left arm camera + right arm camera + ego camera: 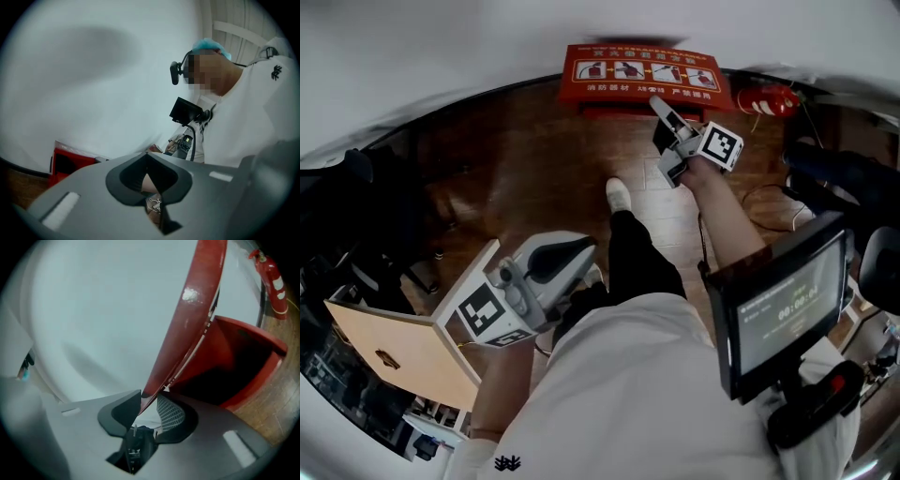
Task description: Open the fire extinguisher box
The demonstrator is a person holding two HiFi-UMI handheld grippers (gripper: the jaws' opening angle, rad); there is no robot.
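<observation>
White shirt and a small monitor [783, 305] fill the foreground, with the left gripper [149, 173] close by the person's hip. Its jaws seem pressed together on nothing. Farther off, against the white wall, the red fire extinguisher box [253, 352] sits on the wood floor [534, 141]. The right gripper [149, 401] pinches the edge of its lid [197, 310] — raised off the dark interior — and a red extinguisher [769, 98] is just beside the box.

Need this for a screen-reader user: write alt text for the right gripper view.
The jaws of the right gripper pinch the bottom edge of the red lid, raised off the fire extinguisher box, whose dark inside shows at right. A red fire extinguisher stands at top right by the white wall.
</observation>
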